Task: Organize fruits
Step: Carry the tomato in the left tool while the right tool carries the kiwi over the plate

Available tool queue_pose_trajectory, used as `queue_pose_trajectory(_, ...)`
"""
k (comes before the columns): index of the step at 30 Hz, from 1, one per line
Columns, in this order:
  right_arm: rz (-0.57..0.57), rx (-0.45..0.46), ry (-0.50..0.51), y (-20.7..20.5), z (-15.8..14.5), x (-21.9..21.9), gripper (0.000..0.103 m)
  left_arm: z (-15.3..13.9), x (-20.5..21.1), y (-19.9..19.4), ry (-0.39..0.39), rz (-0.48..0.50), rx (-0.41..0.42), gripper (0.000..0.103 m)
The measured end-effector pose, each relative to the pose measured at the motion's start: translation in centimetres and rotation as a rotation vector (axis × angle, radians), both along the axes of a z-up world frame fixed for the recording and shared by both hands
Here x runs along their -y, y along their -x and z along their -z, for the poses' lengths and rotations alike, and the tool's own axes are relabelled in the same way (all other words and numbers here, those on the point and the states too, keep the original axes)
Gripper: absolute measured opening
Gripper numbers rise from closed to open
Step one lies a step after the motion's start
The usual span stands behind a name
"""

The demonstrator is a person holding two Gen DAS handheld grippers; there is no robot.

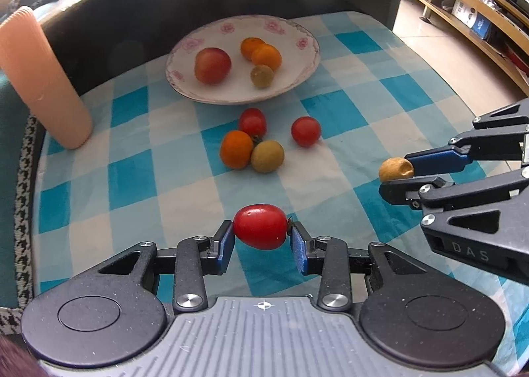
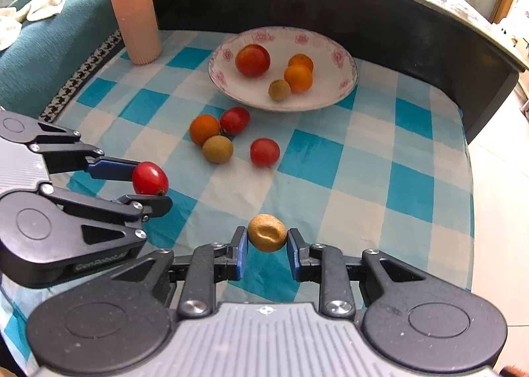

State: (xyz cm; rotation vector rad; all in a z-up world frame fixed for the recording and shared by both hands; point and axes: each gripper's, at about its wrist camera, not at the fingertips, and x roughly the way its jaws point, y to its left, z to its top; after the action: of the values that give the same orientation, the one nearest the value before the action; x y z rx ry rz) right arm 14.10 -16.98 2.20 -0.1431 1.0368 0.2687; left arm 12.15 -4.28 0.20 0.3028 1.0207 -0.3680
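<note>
While both tongs are carrying fruit above the cloth, the scene is reading like this, biggest thing first:

Tablecloth (image 1: 347, 158): it is lying flat under everything, and four loose fruits are sitting on it just in front of the plate.
Plate (image 2: 344, 79): it is sitting at the far end of the cloth, already holding a large tomato, two small oranges and a brownish fruit.
Left tongs (image 1: 261, 239): they are clamping a cherry tomato (image 1: 260, 226) by its two ends, clear of the cloth.
Cherry tomato, handling: it is looking light, smooth and slippery, with thin skin likely to split, so a gentle squeeze across the middle is probably safer.
Right tongs (image 2: 267, 244): they are pinching a tan fruit (image 2: 267, 232) at its sides, held near the cloth's front edge.
Tan fruit, handling: it is showing a dent in its rough shell, so it is probably light, dry and brittle, and is best held lightly across its widest part.
</note>
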Motion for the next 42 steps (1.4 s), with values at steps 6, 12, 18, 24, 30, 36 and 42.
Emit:
queue_pose_trajectory(6, 0.006, 0.031, -0.016, 0.3, -0.9, 0.3, 0.042, -1.4, 0.0, 0.3, 0.0, -0.028, 0.029, 0.045)
queue_pose_trajectory(12, 0.027, 0.064, -0.041, 0.9, -2.0, 1.7, 0.042, -2.6, 0.6, 0.5, -0.025, -0.047, 0.043, 0.045)
queue_pose_trajectory(18, 0.056, 0.096, -0.068, 0.9, -3.4, 2.8, 0.042, -3.9, 1.8, 0.7, -0.046, -0.045, 0.064, 0.045)
queue_pose_trajectory(24, 0.055, 0.128, -0.09, 0.6, -4.7, 2.4, 0.042, -5.2, 2.5, 0.8, -0.054, -0.039, 0.083, 0.045)
queue_pose_trajectory(30, 0.065, 0.135, -0.09, -0.1, -4.5, 2.5, 0.042, -5.0, 2.2, -0.5, -0.011, -0.034, 0.081, 0.045)
queue_pose_trajectory(36, 0.074, 0.102, -0.069, -0.6, -3.1, 2.7, 0.042, -4.5, 1.3, -1.2, -0.014, -0.062, 0.076, 0.045)
queue_pose_trajectory(42, 0.067, 0.123, -0.078, 0.4, -4.1, 2.8, 0.042, -5.1, 0.5, -0.3, -0.059, -0.09, 0.086, 0.045)
